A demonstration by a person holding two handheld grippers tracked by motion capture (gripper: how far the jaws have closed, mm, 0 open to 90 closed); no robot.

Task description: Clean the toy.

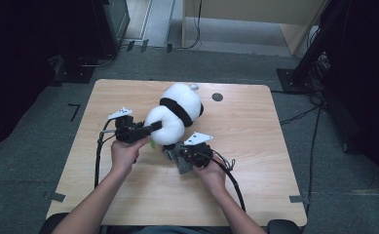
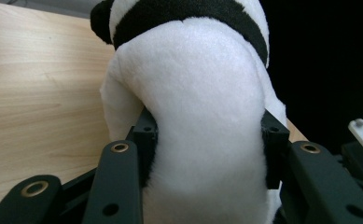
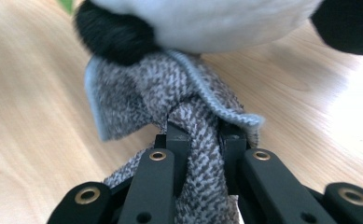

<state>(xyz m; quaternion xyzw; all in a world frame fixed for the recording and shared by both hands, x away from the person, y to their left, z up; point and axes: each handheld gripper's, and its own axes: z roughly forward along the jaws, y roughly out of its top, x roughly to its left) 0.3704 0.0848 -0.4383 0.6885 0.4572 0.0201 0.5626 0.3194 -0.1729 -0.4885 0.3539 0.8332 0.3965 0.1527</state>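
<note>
Left gripper [image 2: 207, 140] clamps plush panda [image 2: 202, 107] (mid-desk); right gripper [image 3: 202, 140], just nearer, pinches grey cloth [image 3: 188, 98] tight.

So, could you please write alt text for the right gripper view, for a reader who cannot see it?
The right hand-held gripper is shut on a bunched grey woven cloth, its two black jaws rising from the bottom edge. Just above the cloth lies a black and white plush panda, and a light wooden table lies beneath.
</note>
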